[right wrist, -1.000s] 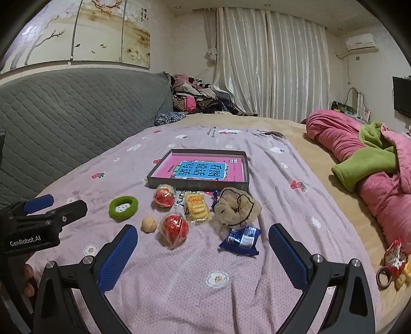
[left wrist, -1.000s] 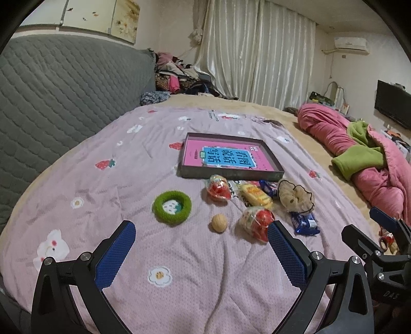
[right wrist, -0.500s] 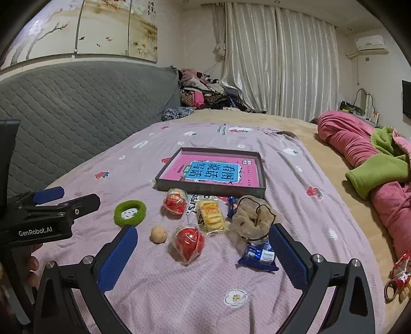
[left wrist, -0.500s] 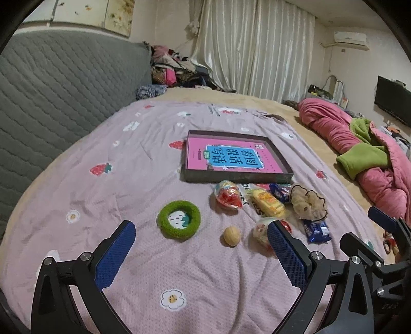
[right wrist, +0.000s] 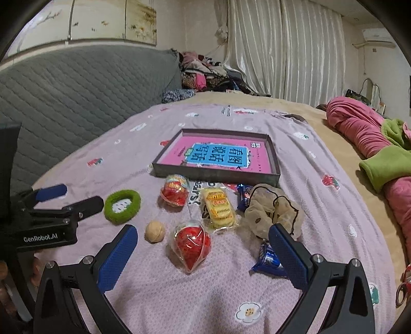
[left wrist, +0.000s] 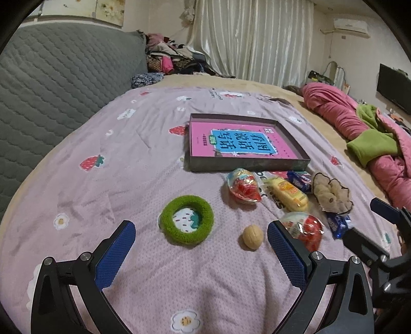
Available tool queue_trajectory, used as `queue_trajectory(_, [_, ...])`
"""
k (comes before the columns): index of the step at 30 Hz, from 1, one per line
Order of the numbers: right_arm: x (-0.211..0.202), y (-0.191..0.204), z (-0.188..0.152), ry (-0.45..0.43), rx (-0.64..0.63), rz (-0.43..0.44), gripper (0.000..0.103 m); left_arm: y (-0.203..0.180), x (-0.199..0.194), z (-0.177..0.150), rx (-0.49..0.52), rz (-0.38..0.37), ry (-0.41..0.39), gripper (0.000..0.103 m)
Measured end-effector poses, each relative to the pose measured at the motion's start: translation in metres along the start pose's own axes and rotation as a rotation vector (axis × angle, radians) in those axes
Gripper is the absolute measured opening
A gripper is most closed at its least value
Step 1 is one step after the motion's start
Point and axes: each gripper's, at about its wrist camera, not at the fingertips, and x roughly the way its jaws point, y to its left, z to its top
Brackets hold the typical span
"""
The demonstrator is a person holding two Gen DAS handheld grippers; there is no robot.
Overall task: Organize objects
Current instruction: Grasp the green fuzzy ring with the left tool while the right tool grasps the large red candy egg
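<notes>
Both grippers closer to snacks, L gripper (left wrist: 201,246) & R gripper (right wrist: 203,248) agape

Book (left wrist: 239,140) inside tray (left wrist: 246,165); ring (left wrist: 187,223), walnut (left wrist: 253,237) and snack packets (left wrist: 287,194) before it, on bedspread (left wrist: 102,185)

A home bedroom: a wide bed (left wrist: 108,159) under a lilac strawberry-print sheet, a grey quilted headboard (left wrist: 56,77), a pink duvet (right wrist: 359,133), long curtains (right wrist: 295,51), heaped clothes (right wrist: 203,74) and a wall air conditioner (left wrist: 350,24).
</notes>
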Motion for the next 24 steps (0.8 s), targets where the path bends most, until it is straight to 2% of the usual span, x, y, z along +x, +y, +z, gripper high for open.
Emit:
queue_trajectory(4, [0.017, 0.005, -0.005, 0.022, -0.017, -0.029, 0.103, 0.000, 0.019, 0.003, 0.017, 0.007, 0.014, 0.102])
queue_trajectory(17, [0.065, 0.002, -0.016, 0.112, 0.001, -0.043, 0.103, 0.011, 0.083, 0.005, -0.017, 0.002, 0.098, 0.102])
queue_trajectory(24, [0.079, 0.005, -0.018, 0.136, -0.020, -0.054, 0.103, 0.005, 0.105, 0.005, 0.035, 0.036, 0.099, 0.102])
